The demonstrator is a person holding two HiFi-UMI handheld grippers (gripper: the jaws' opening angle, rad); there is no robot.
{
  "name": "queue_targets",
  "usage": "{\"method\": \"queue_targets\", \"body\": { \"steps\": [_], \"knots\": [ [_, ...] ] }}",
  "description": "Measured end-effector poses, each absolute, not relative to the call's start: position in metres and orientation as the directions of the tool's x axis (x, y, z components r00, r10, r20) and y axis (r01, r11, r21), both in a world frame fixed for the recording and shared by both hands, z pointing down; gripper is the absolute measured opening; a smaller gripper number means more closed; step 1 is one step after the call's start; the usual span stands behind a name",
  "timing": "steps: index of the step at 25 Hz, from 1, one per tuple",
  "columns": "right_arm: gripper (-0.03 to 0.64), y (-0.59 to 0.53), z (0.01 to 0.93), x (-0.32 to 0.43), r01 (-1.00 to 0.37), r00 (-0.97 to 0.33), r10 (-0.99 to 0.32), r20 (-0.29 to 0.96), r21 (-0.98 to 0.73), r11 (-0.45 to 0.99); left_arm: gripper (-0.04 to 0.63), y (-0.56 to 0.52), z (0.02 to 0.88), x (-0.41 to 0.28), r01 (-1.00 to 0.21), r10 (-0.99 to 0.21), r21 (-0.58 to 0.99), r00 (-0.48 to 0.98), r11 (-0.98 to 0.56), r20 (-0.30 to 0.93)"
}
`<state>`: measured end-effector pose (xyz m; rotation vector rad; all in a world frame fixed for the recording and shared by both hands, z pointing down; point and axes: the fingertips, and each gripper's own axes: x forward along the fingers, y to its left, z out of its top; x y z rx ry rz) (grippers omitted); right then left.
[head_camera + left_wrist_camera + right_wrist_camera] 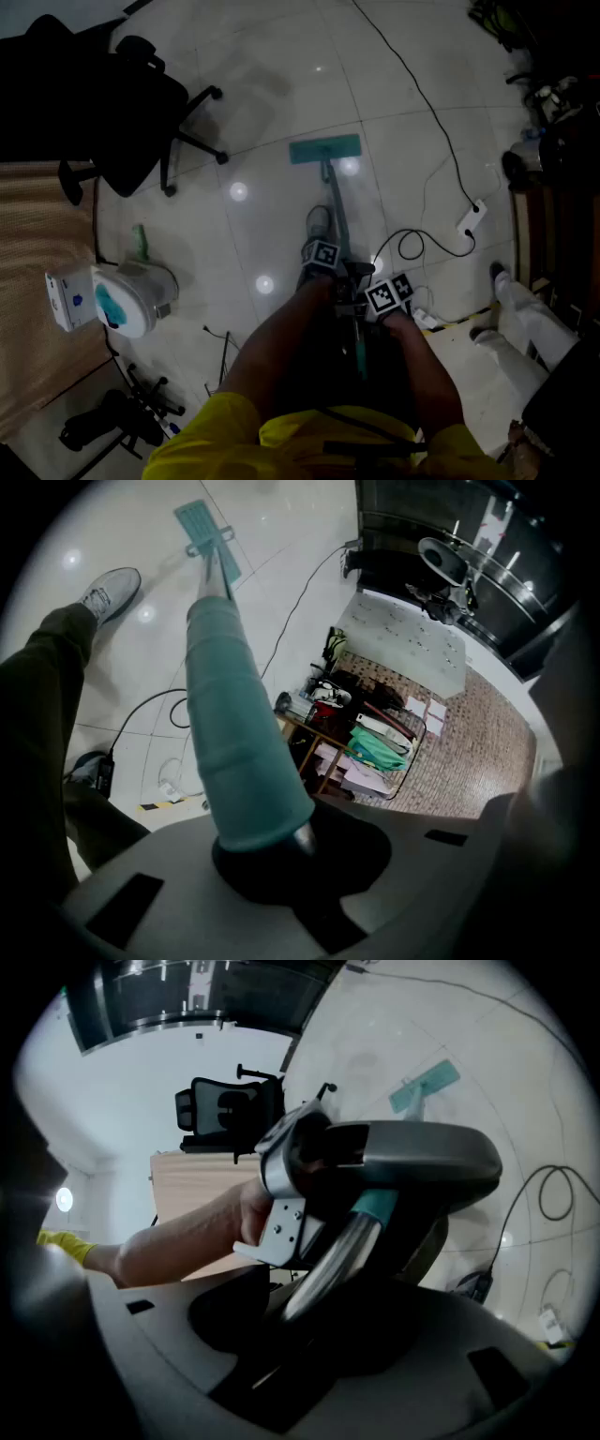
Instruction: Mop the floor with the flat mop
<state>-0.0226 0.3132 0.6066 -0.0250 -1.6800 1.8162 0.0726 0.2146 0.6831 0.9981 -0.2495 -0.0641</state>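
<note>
The flat mop's teal head (324, 150) lies flat on the pale tiled floor ahead of me, and its handle (335, 211) slants back to both grippers. My left gripper (322, 258) is the one further down the handle and is shut on the teal grip sleeve (234, 733). Beyond the sleeve, the left gripper view shows the mop head (197, 522). My right gripper (386, 298) sits just behind the left one, shut on the bare metal pole (328, 1265). The right gripper view looks past the left gripper's body (384, 1162) to the mop head (424, 1087).
A black office chair (131, 112) stands at the left, with a white bucket-like unit (127, 295) below it. A cable runs to a power strip (472, 217) on the right, with cable loops (412, 246) near my hands. Another person's legs (520, 319) stand at the right. A cluttered rack (361, 738) is nearby.
</note>
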Motion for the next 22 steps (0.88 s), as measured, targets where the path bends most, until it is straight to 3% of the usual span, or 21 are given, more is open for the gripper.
{"method": "queue_targets", "body": {
  "steps": [4, 8, 14, 22],
  "knots": [
    [0.211, 0.210, 0.636, -0.061, -0.374, -0.840, 0.420, 0.344, -0.927, 0.010, 0.002, 0.102, 0.712, 0.034, 0.092, -0.273, 0.807, 0.958, 0.584, 0.088],
    [0.202, 0.106, 0.667, -0.099, -0.349, -0.860, 0.384, 0.335, -0.936, 0.034, 0.006, 0.003, 0.736, 0.001, -0.039, -0.166, 0.867, 0.976, 0.496, 0.139],
    [0.204, -0.034, 0.665, -0.136, -0.252, -0.951, 0.183, 0.249, -0.968, 0.006, 0.009, -0.127, 0.746, -0.034, -0.053, -0.156, 0.890, 0.978, 0.452, 0.138],
    [0.222, 0.065, 0.589, -0.098, -0.218, -0.968, 0.149, 0.204, -0.972, -0.084, 0.064, -0.023, 0.669, 0.000, -0.018, -0.135, 0.916, 0.988, 0.400, 0.078]
  ]
}}
